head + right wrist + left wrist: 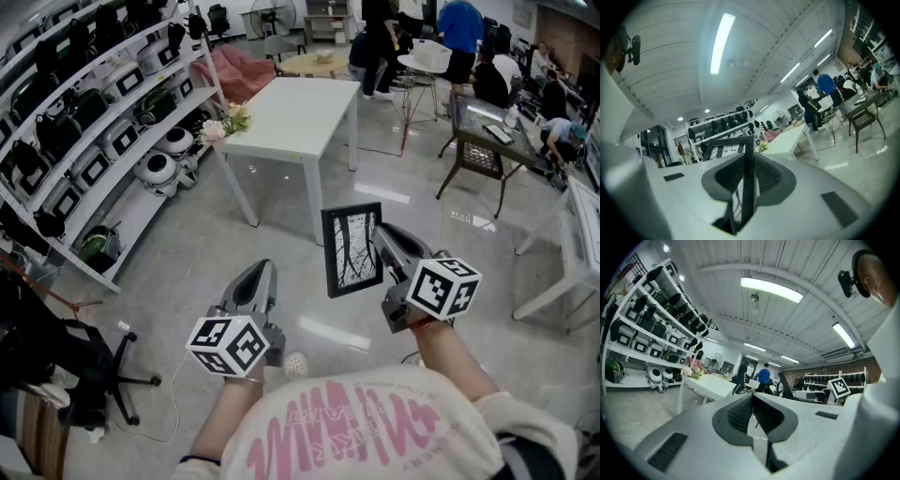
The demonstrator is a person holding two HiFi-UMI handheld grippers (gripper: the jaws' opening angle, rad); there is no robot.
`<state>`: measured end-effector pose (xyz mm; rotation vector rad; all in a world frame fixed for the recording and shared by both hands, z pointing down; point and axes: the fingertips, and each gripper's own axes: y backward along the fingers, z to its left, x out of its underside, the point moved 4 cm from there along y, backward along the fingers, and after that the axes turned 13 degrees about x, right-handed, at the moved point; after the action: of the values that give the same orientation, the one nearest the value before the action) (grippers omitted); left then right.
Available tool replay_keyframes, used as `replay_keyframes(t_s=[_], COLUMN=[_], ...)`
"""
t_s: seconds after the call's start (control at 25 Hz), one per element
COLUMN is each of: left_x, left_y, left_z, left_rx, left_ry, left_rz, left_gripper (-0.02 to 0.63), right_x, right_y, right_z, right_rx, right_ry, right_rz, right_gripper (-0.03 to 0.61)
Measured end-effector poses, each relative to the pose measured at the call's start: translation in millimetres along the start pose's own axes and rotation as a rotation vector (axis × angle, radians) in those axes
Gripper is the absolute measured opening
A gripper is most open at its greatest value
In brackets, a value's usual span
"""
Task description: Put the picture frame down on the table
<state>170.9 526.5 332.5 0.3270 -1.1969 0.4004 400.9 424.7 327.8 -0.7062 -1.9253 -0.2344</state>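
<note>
A glossy grey tiled floor is stretching across the whole room, reflecting the ceiling lights. Along the left side a tall white metal shelving rack is carrying rows of black and white appliances. Beyond the grippers a white rectangular table is standing on the floor, its top bare except for a small bunch of pink and white flowers lying at its near left corner. People are gathering around darker tables in the far right background.

The person's cream sweatshirt with pink lettering is filling the bottom of the head view. The grey right gripper is pointing level and is gripping a black-rimmed rectangular picture frame by its right edge. In the right gripper view the jaws are pressing on either side of the thin dark rim, parted only by its thickness. The picture frame is hanging upright in the air above the floor, well short of the table, showing a black branch pattern on white.

The grey left gripper is pointing level to the left of the frame, apart from it. Its jaws are sitting together with nothing between them.
</note>
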Motion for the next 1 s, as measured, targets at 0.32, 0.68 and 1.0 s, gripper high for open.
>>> replay_keyframes(t_s=[0.32,0.68,1.0], left_x=[4.1,-29.6,-79.1], left_y=[-17.2,-30.0,-50.1], left_z=[19.0,90.1,166.0], left_rx=[0.0,0.004,0.05], left_ry=[0.017,0.031,0.014], left_rz=[0.0,-0.007,-0.028], left_gripper=[0.003,0.003,0.003], right_x=[1.6,-13.1,-36.1], right_y=[-23.9,-88.2,-159.1], right_z=[-15.1,8.4,38.6], right_rx=[0.03,0.05,0.079], right_ry=[-0.01,-0.026,-0.029], right_rz=[0.029,-0.003,-0.076], right_gripper=[0.071,0.072,0.071])
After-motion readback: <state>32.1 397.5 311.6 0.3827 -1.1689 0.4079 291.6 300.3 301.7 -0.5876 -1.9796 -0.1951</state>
